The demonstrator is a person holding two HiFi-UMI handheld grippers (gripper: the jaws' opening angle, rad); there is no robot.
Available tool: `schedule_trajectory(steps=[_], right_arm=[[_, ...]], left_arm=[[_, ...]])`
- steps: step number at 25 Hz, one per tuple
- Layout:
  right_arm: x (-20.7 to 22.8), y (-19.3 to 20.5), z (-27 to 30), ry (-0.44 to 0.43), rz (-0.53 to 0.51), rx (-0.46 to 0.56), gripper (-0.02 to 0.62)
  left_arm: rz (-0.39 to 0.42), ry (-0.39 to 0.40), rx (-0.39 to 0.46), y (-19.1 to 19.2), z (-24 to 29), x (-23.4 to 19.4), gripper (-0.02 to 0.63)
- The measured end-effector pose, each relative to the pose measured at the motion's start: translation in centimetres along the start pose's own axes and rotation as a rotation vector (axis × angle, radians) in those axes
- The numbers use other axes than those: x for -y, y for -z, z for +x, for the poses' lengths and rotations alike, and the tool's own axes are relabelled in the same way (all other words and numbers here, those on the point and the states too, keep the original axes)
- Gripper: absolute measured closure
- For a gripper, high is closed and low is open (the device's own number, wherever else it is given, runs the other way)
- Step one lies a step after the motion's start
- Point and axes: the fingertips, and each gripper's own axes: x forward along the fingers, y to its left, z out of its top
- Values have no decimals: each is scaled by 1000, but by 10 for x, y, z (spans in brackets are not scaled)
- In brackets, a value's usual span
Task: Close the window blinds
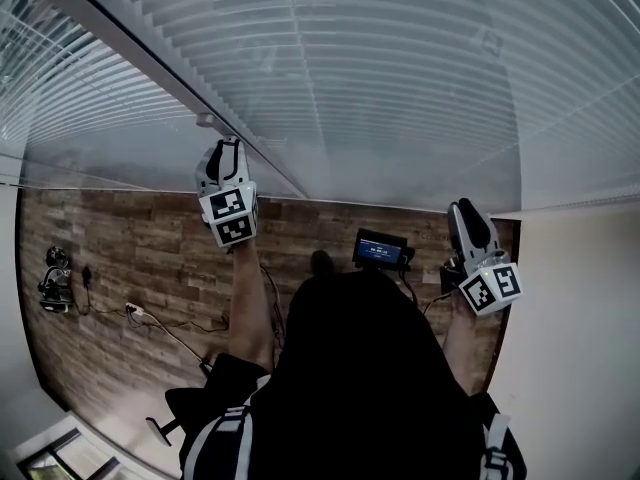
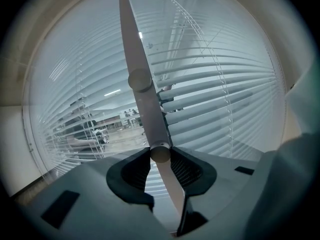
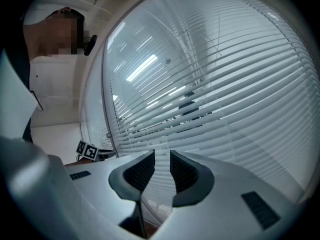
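Blinds [image 1: 400, 68] are down over the window, filling the space ahead of both grippers. Slats [image 2: 225, 84] are tilted part open, and the street outside shows through the gaps left of the left fingers. The tilt wand [image 2: 141, 84] hangs in front of the slats and runs down between the left gripper's [image 2: 161, 156] fingers [image 2: 135, 171]. The pads are closed on it at a medium gap, one on each side, and the wand carries on past them toward the camera. In the head view the left gripper [image 1: 225, 148] is raised, with its tip at the blinds. The right gripper [image 3: 161, 159] has its jaws a narrow gap apart and holds nothing; only slats show beyond them. It sits lower and well right of the left one [image 1: 465, 210]. Below are a wood floor [image 1: 120, 258], cables [image 1: 150, 318] and a small screen [image 1: 380, 250].
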Motion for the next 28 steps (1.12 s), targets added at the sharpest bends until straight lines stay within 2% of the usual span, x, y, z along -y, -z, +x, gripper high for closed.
schedule_trajectory(steps=[5,10,12,15,20,23,28], right_arm=[[3,6,2,-11,5,4,500],[4,4,2,-16,16,5,500],[5,7,3,-15,25,5,500],[12,10,-9,-7,43,7,500],[31,10,-49,-5,80,14,500],[42,20,-54,-20,97,-4,500],[44,15,-43,-56,81,-16,500]], left_arm=[[50,-7,-16,5,2,-2,471],[164,-9,-23,2,7,-5,470],[157,-6,-9,1,5,-8,460],[102,1,14,1,-14,-6,460],[-4,36,42,4,-67,24,460],[-138,82,37,14,-71,38,460],[-456,138,89,-1,-56,24,460]])
